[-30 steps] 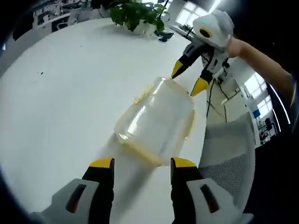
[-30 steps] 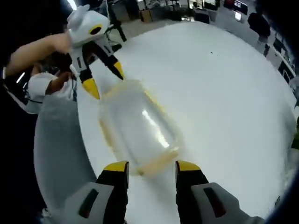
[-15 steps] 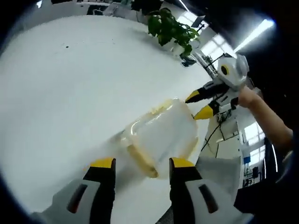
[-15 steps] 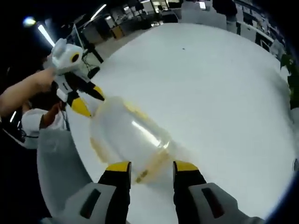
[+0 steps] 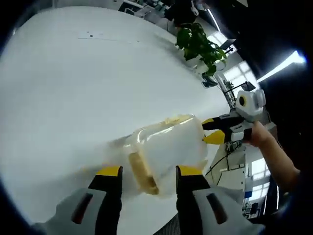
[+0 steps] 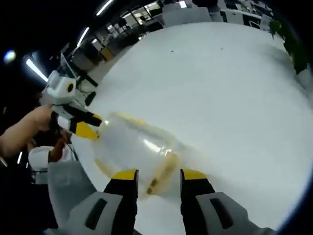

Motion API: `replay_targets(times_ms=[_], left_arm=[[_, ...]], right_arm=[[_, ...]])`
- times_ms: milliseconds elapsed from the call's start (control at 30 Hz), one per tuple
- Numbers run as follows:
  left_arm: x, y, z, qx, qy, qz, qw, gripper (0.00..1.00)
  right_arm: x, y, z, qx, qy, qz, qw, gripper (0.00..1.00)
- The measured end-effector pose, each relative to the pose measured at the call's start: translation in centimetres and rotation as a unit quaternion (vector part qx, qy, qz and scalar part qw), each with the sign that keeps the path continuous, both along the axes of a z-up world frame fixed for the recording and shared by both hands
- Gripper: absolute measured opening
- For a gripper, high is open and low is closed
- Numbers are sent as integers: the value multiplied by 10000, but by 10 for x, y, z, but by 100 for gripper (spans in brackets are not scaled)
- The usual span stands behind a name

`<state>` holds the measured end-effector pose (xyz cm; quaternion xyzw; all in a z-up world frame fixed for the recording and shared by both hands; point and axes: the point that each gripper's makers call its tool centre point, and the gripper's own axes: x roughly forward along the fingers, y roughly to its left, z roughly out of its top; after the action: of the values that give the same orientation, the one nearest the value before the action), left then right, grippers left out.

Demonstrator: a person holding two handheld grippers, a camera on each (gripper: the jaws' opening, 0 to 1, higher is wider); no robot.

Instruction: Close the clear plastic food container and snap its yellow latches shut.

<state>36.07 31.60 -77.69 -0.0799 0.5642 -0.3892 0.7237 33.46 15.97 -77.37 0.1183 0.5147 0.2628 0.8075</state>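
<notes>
A clear plastic food container (image 5: 171,147) with yellow latches lies on the white table (image 5: 68,93). My left gripper (image 5: 149,172) stands open at its near end, where a yellow latch (image 5: 143,174) sits between the jaws. At the far end my right gripper (image 5: 211,130) has its yellow fingertips at the container's edge. In the right gripper view the container (image 6: 132,147) reaches between my open right gripper (image 6: 159,175), and the left gripper (image 6: 89,125) is at its far end. Whether any jaw touches the container is unclear.
A green potted plant (image 5: 198,41) stands at the far edge of the table. A grey chair back (image 6: 63,183) sits just off the table's near edge. A person's hand (image 5: 264,142) holds the right gripper. The white table (image 6: 220,88) spreads wide behind the container.
Both views have rolled and shifted with the hands. Each gripper has closed in on its end of the container, which stays lying on the table.
</notes>
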Motion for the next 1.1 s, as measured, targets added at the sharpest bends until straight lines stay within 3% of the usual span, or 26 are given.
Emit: replay_targets(times_ms=[233,300,367,400,567,700,1100], left_arm=[[-2,1,-4,84,-47,46,9999,40],[-2,-1,-5,-17,-43,61,10000,37],[-8,-6,-2,-233,225,169,9993,31],[-5,-2,-4,-124,125,163,9997,31],[-8,-3,-5,-220,25,182,9996,30],[-9,-3,-8,-515,80,336,9981,28],[-9,-3,-6,-371,107,321,9987,27]], right_arm=[[-2,5,2,-29,-95,14,10000,28],[0,3,0,-6,-51,-62,10000,28],[-1,4,1,-18,-65,-62,10000,27],[-1,3,0,-28,-66,-62,10000,27],[-3,5,-1,-129,-147,30,9998,26],[-3,5,-1,-246,-156,33,9996,25],[-4,9,0,-283,-61,37,9996,24]])
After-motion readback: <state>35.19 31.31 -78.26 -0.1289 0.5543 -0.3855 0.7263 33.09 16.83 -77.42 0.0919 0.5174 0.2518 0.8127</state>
